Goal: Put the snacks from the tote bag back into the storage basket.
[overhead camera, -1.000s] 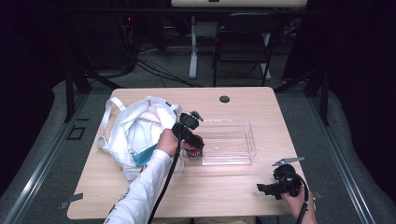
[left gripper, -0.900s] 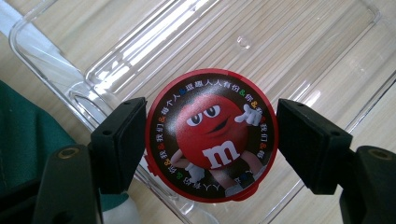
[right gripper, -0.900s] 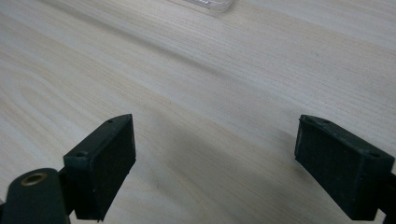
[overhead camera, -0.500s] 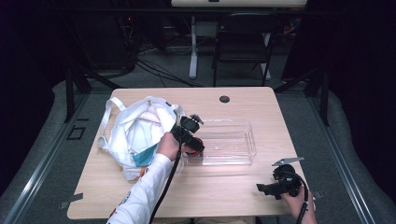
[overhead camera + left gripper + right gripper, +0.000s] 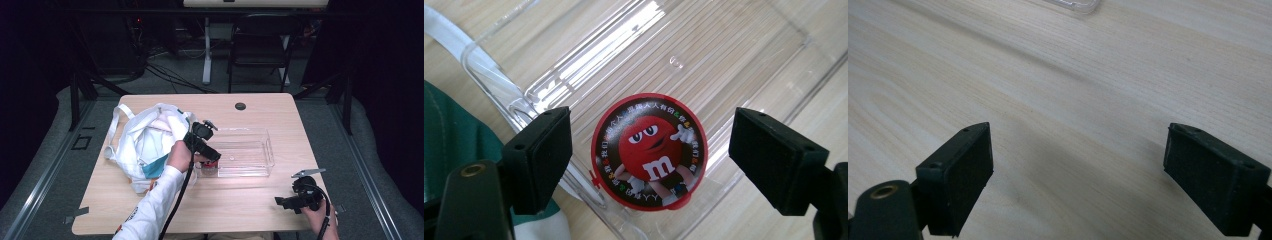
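White sleeve (image 5: 150,212), black tool (image 5: 216,156), trailing cable (image 5: 176,200)

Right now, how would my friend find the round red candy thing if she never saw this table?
Look at the wooden table, then the clear plastic tray beside the white bag. In the tray's near corner by the bag lies the round candy tub: red-rimmed, with a red cartoon candy face on its lid, the tray's one colourful thing.

The left gripper (image 5: 650,150) has just been opening its jaws over the near left corner of the clear tray (image 5: 744,55). The round red candy tin (image 5: 649,150) now lies free between them, the pads clear of its rim.
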### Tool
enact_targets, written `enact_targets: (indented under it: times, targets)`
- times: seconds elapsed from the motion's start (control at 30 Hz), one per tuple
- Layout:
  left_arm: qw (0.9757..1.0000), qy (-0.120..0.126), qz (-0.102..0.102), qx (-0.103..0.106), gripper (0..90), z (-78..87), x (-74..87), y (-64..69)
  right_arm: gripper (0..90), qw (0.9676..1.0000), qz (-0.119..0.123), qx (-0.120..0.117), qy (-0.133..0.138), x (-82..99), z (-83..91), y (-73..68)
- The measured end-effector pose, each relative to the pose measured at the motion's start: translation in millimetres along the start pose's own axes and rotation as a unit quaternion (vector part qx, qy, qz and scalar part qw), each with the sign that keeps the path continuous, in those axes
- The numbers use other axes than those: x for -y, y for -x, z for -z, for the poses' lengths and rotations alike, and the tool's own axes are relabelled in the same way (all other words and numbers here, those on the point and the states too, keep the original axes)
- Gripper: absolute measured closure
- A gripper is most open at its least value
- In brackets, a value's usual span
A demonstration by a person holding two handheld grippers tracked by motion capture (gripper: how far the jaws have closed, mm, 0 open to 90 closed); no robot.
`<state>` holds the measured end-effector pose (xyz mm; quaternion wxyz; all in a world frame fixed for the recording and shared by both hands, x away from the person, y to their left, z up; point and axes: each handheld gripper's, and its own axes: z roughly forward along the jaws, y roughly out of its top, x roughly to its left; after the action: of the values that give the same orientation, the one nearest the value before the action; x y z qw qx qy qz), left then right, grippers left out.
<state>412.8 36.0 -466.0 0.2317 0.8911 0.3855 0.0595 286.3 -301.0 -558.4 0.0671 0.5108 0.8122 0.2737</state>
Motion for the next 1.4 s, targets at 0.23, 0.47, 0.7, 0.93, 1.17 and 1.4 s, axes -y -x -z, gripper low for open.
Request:
enact_targets:
  times: [0.23,0.47,0.7,0.93,1.17,1.4]
  targets:
    - [0.9998,0.014,-0.014,-0.007,12.6,29.0,5.0,-2.2,11.8,1.0000,-0.001,-0.002,0.000,0.2,-0.4,0.2]
    - [0.9990,0.032,-0.016,-0.027,9.1,60.7,18.1,-13.9,12.0,1.0000,-0.003,-0.002,0.006,-0.4,0.2,-0.3]
    - [0.9972,0.044,0.004,-0.059,7.5,95.8,43.0,-37.7,12.0,1.0000,-0.006,-0.001,0.005,0.0,0.6,-0.2]
    - [0.9951,0.054,0.026,-0.078,6.1,114.7,64.9,-55.4,12.0,1.0000,-0.005,0.001,0.005,-0.3,0.9,-0.9]
    - [0.9928,0.059,0.053,-0.090,3.4,127.0,92.9,-76.3,12.0,1.0000,-0.006,0.002,0.006,0.0,1.3,-0.7]
    - [0.9891,0.060,0.084,-0.105,1.6,134.5,126.8,-95.6,12.0,0.9999,-0.008,0.003,0.011,0.5,0.9,-0.9]
